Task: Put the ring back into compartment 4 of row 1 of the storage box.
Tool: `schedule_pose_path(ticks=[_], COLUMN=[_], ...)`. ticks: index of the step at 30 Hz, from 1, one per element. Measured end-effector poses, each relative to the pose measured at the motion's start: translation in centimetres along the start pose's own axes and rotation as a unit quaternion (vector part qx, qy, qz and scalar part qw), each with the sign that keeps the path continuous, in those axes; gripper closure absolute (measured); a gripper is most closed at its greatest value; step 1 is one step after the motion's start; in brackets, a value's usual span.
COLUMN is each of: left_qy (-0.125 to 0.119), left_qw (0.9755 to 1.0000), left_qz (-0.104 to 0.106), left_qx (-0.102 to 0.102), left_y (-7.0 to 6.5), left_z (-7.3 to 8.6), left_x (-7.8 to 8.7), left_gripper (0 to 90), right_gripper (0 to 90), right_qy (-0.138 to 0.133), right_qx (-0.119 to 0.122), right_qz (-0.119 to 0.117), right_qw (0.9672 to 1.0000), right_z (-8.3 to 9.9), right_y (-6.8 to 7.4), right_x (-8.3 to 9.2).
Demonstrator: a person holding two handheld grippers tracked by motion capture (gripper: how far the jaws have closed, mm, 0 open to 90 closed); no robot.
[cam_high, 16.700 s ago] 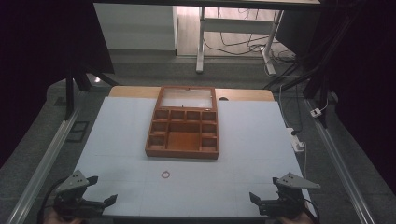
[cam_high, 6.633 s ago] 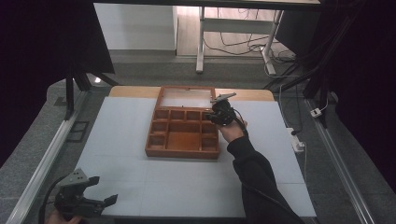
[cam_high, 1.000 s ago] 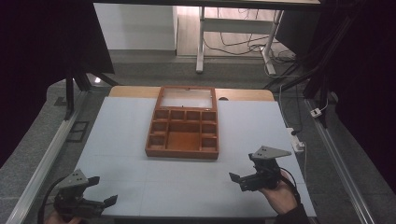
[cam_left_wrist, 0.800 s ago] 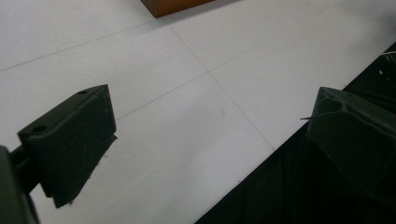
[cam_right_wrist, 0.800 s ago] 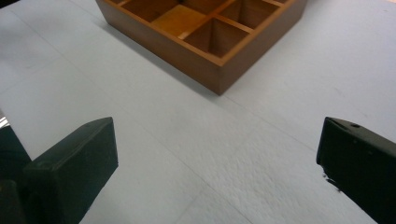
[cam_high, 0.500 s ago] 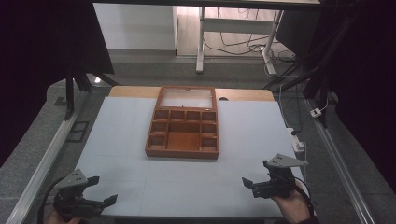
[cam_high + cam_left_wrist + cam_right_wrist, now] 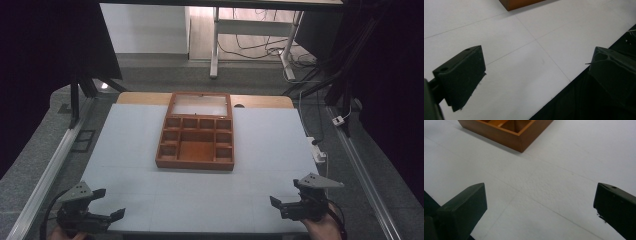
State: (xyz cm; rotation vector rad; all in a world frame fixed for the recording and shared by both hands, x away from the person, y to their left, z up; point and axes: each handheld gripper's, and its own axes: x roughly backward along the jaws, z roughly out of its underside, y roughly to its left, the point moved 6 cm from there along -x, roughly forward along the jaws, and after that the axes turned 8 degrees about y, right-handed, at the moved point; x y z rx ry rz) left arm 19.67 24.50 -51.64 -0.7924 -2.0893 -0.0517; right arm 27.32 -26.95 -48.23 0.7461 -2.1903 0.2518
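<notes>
A brown wooden tray (image 7: pixel 195 164) with several small compartments and a glass-topped section at its far end sits mid-table on the white mat (image 7: pixel 265 145). My left gripper (image 7: pixel 111 203) rests at the near left corner, jaws wide open with nothing between them; its own view has the tray's corner (image 7: pixel 520 3) at the top edge. My right gripper (image 7: pixel 277 206) sits at the near right, held by a hand, also open and holding nothing. The tray's near corner (image 7: pixel 507 141) lies ahead of it.
A white plug block and cables (image 7: pixel 318 150) lie off the mat's right edge. Metal rails (image 7: pixel 55 165) run along both sides. A table frame (image 7: pixel 215 45) and loose cables stand on the floor beyond.
The right gripper has drawn back from mid-right toward the near right corner. The left gripper has not moved. A small ring lying before the tray in the oldest frame has left the mat.
</notes>
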Motion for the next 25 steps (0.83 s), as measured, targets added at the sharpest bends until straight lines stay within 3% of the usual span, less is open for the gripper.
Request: schedule_pose_path(ticks=[12,25], left_qy=[-0.002,0.001], left_qw=[1.0000,1.0000], left_qz=[0.001,-0.001], left_qx=[-0.001,0.003], left_y=[0.0,0.1], left_z=[0.0,0.0], left_x=[0.1,0.0], left_gripper=[0.7,0.1], right_gripper=[0.0,0.0], right_qy=[0.007,0.022], right_qx=[-0.042,-0.050], right_qz=[0.019,0.020], right_qw=[0.9989,0.9983], right_z=[2.9,4.1], right_y=[-0.9,-1.0], right_x=[1.5,2.0])
